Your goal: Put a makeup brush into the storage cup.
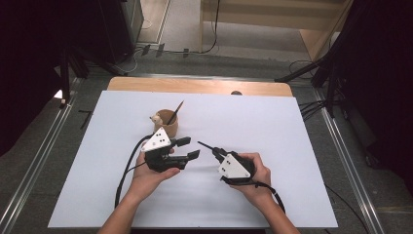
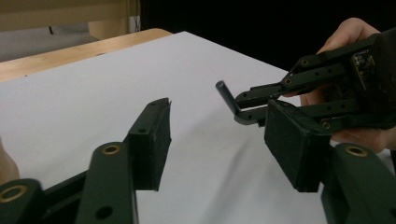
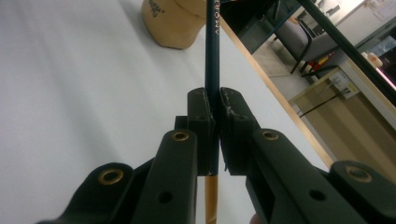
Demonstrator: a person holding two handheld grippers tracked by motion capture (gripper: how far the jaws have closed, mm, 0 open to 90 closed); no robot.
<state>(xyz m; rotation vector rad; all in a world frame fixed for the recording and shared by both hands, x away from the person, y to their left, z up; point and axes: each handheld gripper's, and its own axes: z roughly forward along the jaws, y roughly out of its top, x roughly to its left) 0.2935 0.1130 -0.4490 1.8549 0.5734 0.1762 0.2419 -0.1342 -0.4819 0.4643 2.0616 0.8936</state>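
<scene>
Holding a dark pencil (image 3: 211, 56) clenched in my right tool (image 1: 213, 150); the right tool's view shows both pads pinching the shaft, with the dark part running forward past the jaws and a tan section trailing back below them. High view has that pencil sticking out up-left from the tool, above the white counter (image 1: 272, 126), not touching it.

Left tool (image 1: 191, 148) is released: jaws apart, nothing between them. In its own view the right tool (image 2: 247, 106) sits just ahead with the pencil end (image 2: 226, 95) poking toward the gap, but the pads aren't on it. Can't tell from these views whether the left jaws are lined up on the shaft or just beside it.

Wooden cup (image 1: 167, 122) stands on the counter just beyond the left tool, with 1 pencil (image 1: 176, 112) already leaning inside. A small pale figure (image 1: 156, 118) is at its rim.

My read on progress: 1 pencil in the cup, 1 in the air, so roughly mid-task. Looks like a handover or regrip between the 2 tools comes first, then carry to the cup and drop. No other loose pencils visible on the counter.
</scene>
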